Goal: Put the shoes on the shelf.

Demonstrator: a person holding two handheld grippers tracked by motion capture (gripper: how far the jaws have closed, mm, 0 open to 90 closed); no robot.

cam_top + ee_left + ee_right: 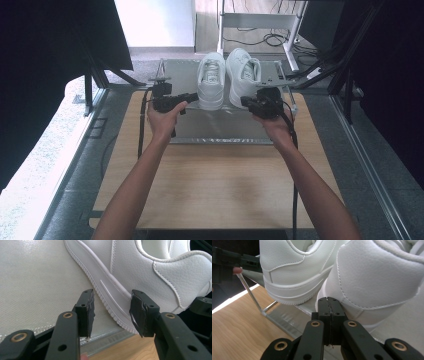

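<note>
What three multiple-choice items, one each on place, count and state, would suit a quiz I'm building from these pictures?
1. Where do the shoes stand?
A. on the grey tray
B. on the floor
C. on bare wood

2. How many shoes?
A. one
B. two
C. four

3. How do the right gripper's jaws stand?
A. wide open
B. shut on a lace
C. shut, empty

Key: 1 A, the soles rest on the tray; 2 B, a white pair stands side by side; 3 C, the pads meet, nothing between.

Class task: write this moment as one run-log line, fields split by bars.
left gripper: open at left shoe sole edge | right gripper: shut, empty, at right shoe heel | shoes on tray
</note>
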